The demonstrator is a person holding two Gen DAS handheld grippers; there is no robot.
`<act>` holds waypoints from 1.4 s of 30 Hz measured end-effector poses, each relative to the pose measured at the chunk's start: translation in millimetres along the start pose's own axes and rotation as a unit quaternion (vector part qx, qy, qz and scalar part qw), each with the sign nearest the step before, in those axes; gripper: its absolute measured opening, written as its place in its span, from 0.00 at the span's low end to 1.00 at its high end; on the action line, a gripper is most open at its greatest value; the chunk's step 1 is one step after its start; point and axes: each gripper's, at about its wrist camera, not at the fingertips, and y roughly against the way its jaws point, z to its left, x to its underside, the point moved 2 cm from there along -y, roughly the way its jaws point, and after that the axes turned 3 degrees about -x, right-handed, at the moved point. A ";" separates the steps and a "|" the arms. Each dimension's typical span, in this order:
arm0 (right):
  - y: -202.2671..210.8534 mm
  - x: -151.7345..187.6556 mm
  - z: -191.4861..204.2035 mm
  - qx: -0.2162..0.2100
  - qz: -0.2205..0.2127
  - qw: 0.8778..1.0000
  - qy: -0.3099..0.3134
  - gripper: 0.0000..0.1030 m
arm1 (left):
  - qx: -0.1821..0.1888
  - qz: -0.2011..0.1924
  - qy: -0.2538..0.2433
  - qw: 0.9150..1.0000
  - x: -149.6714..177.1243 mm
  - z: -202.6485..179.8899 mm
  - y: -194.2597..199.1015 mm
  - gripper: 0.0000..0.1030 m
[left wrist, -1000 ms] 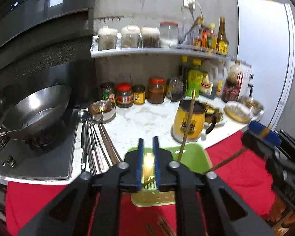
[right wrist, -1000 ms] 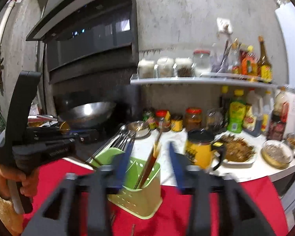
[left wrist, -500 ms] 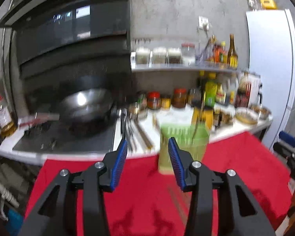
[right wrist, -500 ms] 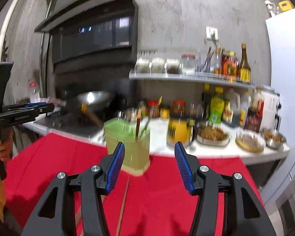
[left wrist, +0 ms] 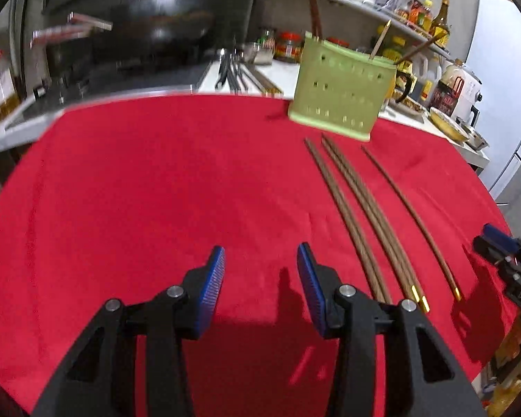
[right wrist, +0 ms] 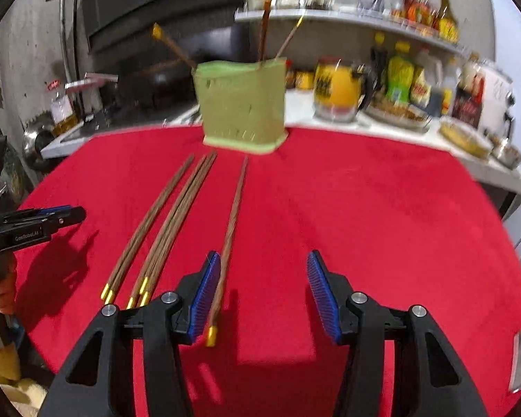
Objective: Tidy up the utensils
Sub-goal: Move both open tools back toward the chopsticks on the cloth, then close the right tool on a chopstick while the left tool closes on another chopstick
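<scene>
Nearest to me, my left gripper (left wrist: 260, 278) hung with its two blue pads spread wide and nothing between them, above the red cloth (left wrist: 156, 191). My right gripper (right wrist: 262, 288) was likewise released and empty; one lone chopstick (right wrist: 231, 229) lay on the cloth just inside its left pad, its gold tip near that pad's base. I could not tell whether stick and pad touched. Left of it I counted two more groups of loose chopsticks on the cloth: a bundle of what looked like three (right wrist: 172, 222), though I could not be sure of the number, and a pair (right wrist: 149, 222) beyond that, all running lengthwise toward the holder. Farther off, the green utensil holder (right wrist: 241, 107) stood at the cloth's far edge with three chopsticks (right wrist: 264, 24) leaning out of its top. Behind it, on the white counter (right wrist: 298, 104), sat one yellow mug (right wrist: 337, 90).
</scene>
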 end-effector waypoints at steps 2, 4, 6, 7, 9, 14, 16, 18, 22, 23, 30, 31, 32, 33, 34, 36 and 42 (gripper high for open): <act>-9.9 4.4 5.9 -0.008 0.016 1.000 0.003 0.27 | 0.003 0.008 -0.004 1.000 1.8 -3.9 -4.3 0.41; -16.5 4.2 12.3 -0.014 0.026 0.999 0.013 0.17 | 0.009 0.013 -0.012 1.000 1.5 -9.5 -8.3 0.41; -23.3 1.1 17.5 -0.020 0.035 0.999 0.020 0.15 | 0.014 0.016 -0.017 1.000 0.3 -15.2 -10.7 0.41; -26.9 -0.4 19.4 -0.022 0.041 0.999 0.022 0.15 | 0.020 0.019 -0.019 0.999 -1.2 -18.6 -12.7 0.41; -32.0 -2.7 22.3 -0.024 0.049 0.998 0.025 0.15 | 0.026 0.022 -0.021 0.999 -1.7 -25.0 -15.4 0.41; -41.7 -2.2 24.8 -0.012 0.060 0.997 0.036 0.08 | 0.038 0.026 -0.025 0.999 -3.4 -36.6 -18.9 0.41; -40.5 -0.7 21.4 -0.005 0.058 0.998 0.035 0.07 | 0.049 0.028 -0.029 0.998 -4.5 -42.4 -19.6 0.41; -38.4 0.1 14.6 0.004 0.058 0.998 0.029 0.07 | 0.057 0.029 -0.035 0.997 -5.3 -49.9 -21.4 0.41; -33.7 2.2 -1.4 0.016 0.056 0.998 0.008 0.07 | 0.063 0.035 -0.051 0.996 -5.1 -64.2 -26.6 0.37; -32.0 3.3 -4.5 0.019 0.056 0.998 0.004 0.07 | 0.060 0.036 -0.053 0.996 -5.3 -66.3 -28.4 0.37; -28.7 5.6 -7.9 0.023 0.054 0.998 0.002 0.07 | 0.029 0.044 -0.066 0.996 -9.1 -76.0 -36.6 0.36; -28.7 5.6 -7.5 0.024 0.054 0.998 0.003 0.07 | 0.016 0.044 -0.074 0.996 -9.9 -78.3 -37.3 0.36; -28.9 5.2 -6.9 0.025 0.054 0.998 0.004 0.07 | 0.005 0.044 -0.080 0.996 -10.8 -79.6 -38.0 0.36; -29.0 5.3 -6.3 0.026 0.054 0.998 0.005 0.07 | -0.004 0.047 -0.088 0.995 -11.2 -82.0 -39.3 0.36; -29.3 5.2 -5.2 0.028 0.054 0.998 0.007 0.07 | -0.020 0.046 -0.104 0.993 -10.6 -85.5 -39.8 0.36; -29.0 5.3 -3.0 0.031 0.055 0.998 0.013 0.07 | -0.037 0.040 -0.124 0.991 -8.9 -87.2 -38.6 0.36; -28.9 6.9 -0.1 0.024 0.049 0.998 0.015 0.07 | -0.060 0.032 -0.130 0.989 -5.1 -64.1 -33.5 0.07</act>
